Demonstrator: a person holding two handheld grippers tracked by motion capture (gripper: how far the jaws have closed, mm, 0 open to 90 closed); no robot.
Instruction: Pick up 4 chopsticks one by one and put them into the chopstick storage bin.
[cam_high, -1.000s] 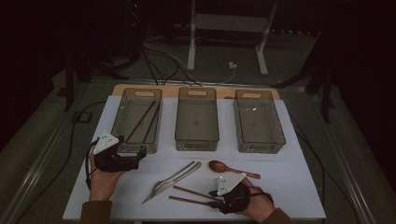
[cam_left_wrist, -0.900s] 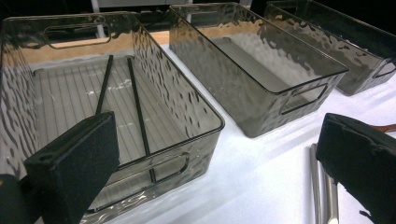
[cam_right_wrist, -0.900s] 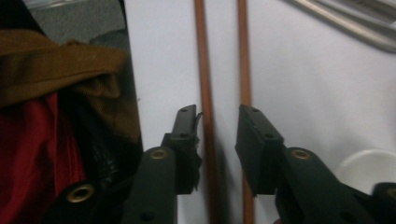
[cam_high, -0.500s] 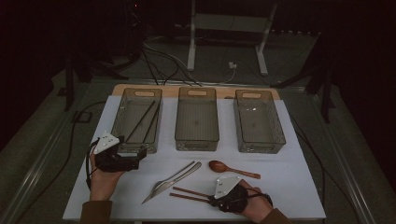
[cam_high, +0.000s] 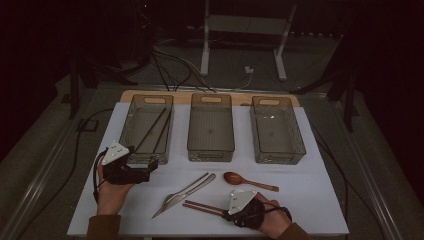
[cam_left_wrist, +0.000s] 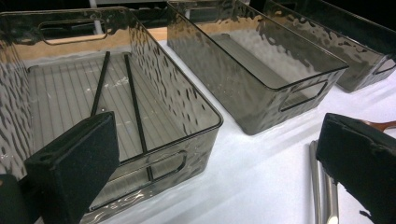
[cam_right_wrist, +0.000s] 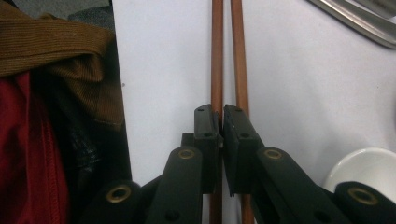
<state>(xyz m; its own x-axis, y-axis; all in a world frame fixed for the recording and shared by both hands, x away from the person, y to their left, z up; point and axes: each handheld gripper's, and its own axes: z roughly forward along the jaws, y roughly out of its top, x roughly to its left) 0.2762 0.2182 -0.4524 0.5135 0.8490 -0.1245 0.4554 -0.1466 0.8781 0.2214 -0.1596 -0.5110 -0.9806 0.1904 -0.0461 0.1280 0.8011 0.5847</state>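
The white surface (cam_high: 310, 200) is carrying three clear bins in a row along its far side: the left bin (cam_high: 131, 145) is already holding a pair of black chopsticks (cam_high: 152, 131), while the middle bin (cam_high: 211, 150) and the right bin (cam_high: 295, 150) are lying empty. In front of them, steel tongs (cam_high: 186, 194), a wooden spoon (cam_high: 250, 181) and a pair of brown chopsticks (cam_high: 202, 207) are lying loose, so the work appears to be sorting utensils into bins, with this pair in hand now.

The right gripper (cam_high: 225, 215) is sitting low on the surface at the near edge. Its jaws have just been closing, and in the right gripper view they are pinching one of the brown chopsticks (cam_right_wrist: 217, 56) near its end, the other stick running along just beside the jaws. The left gripper (cam_high: 150, 167) is waiting wide open beside the left bin, holding nothing.

The next move is probably calling for a level lift that brings both sticks along, then a carry to a bin.
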